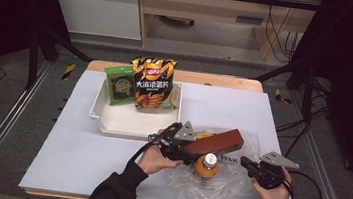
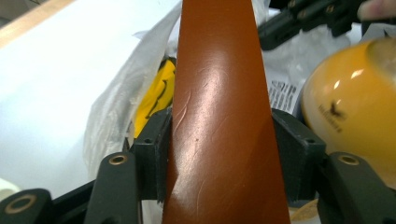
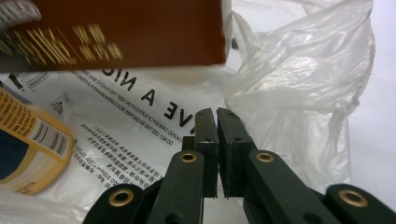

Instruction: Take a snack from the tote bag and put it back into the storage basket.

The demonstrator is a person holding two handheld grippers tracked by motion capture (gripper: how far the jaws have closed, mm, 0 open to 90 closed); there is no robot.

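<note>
Here the left hand-held gripper was clamped on the long reddish-brown box with a smooth, shiny skin, one jaw pressing each long side. The box stuck out ahead of that gripper, lifted over the thin, crinkly, see-through plastic bag on the bench. It looked stiff and not very heavy, but slick, so it could slip. Gripping it nearer its middle would probably tip it less. The right hand-held gripper was squeezed tight, and I think it pinched the bag's thin film. The bag looked soft and floppy and could tear. Just beside the left gripper lay a round orange bottle with a white cap, which might roll.
</note>
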